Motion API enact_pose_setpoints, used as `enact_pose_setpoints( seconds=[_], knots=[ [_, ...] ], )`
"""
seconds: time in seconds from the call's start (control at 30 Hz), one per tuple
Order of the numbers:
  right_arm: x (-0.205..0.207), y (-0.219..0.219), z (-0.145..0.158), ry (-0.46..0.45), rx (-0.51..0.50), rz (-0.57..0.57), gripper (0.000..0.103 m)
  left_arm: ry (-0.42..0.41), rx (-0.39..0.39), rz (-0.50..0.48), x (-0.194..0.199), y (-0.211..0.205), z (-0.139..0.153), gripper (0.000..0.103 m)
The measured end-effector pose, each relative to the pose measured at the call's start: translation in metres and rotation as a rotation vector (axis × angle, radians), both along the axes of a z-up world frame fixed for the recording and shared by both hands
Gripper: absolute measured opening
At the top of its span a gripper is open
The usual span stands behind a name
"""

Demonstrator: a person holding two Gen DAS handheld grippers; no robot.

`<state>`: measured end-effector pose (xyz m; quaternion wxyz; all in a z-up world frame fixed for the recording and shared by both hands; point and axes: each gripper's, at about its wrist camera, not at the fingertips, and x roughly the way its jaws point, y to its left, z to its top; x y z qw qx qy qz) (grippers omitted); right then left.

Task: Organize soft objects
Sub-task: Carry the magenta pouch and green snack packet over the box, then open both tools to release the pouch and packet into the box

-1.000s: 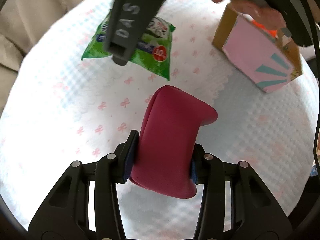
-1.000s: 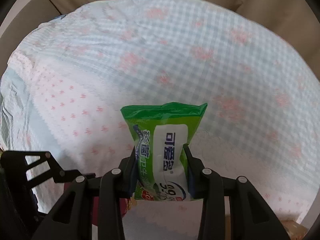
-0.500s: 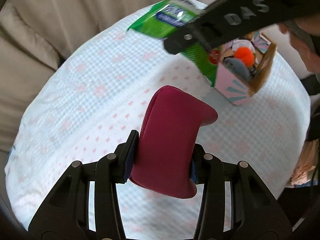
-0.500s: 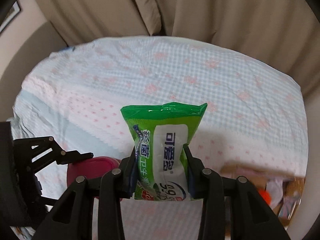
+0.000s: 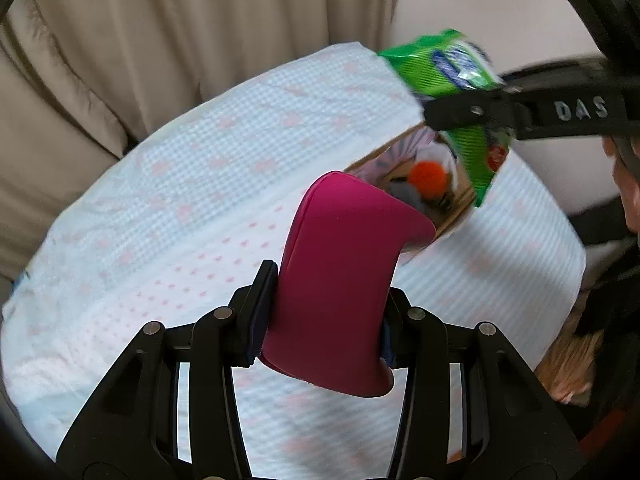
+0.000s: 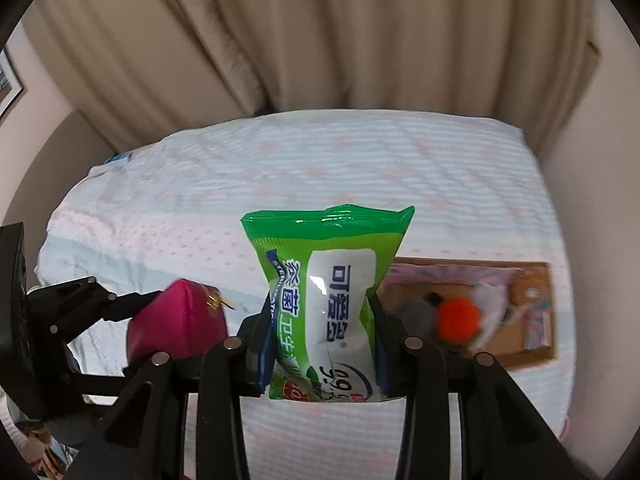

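Observation:
My left gripper (image 5: 326, 312) is shut on a soft magenta pouch (image 5: 340, 280) and holds it in the air over the bed. The pouch also shows at the left of the right wrist view (image 6: 180, 320). My right gripper (image 6: 322, 344) is shut on a green pack of wet wipes (image 6: 328, 300), held upright above the bed. In the left wrist view the wipes pack (image 5: 448, 80) hangs over an open cardboard box (image 5: 452, 216). The box (image 6: 528, 344) holds soft items, among them an orange pompom (image 6: 458, 318).
The bed has a pale checked cover with pink bows (image 6: 320, 168). Beige curtains (image 6: 320, 32) hang behind it. A wall (image 6: 592, 200) runs along the bed's right side. The person's hand (image 5: 624, 184) is at the right edge.
Both grippers have risen from the bed with their loads. The wipes pack has moved right, over the box. The box has come into the right wrist view.

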<state>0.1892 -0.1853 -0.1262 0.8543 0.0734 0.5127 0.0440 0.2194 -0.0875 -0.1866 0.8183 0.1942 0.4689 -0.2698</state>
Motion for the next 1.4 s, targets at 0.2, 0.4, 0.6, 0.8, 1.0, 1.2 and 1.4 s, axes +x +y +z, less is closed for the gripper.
enact_pose_setpoints(
  seconds=[0.2, 0.4, 0.6, 0.8, 1.0, 1.2, 1.4],
  knots=[
    [-0.023, -0.079, 0.004, 0.002, -0.007, -0.043, 0.036, 0.015, -0.038, 0.089, 0.003, -0.073, -0.001, 0.040],
    [-0.027, -0.140, -0.011, 0.022, -0.017, -0.018, 0.036, 0.079, -0.096, 0.206, 0.014, -0.136, -0.025, 0.040],
    [-0.017, -0.183, -0.041, 0.055, 0.005, -0.015, 0.036, 0.146, -0.110, 0.318, 0.036, -0.173, -0.063, 0.040],
    [0.000, -0.211, -0.093, 0.108, 0.050, -0.048, 0.036, 0.214, -0.115, 0.417, 0.066, -0.204, -0.108, 0.041],
    [0.008, -0.231, -0.143, 0.143, 0.056, -0.087, 0.036, 0.257, -0.079, 0.485, 0.095, -0.220, -0.152, 0.041],
    [0.006, -0.238, -0.180, 0.155, 0.053, -0.112, 0.036, 0.307, -0.060, 0.498, 0.108, -0.237, -0.191, 0.041],
    [0.002, -0.237, -0.200, 0.153, -0.017, -0.097, 0.075, 0.316, -0.072, 0.503, 0.113, -0.242, -0.193, 0.103]
  ],
)
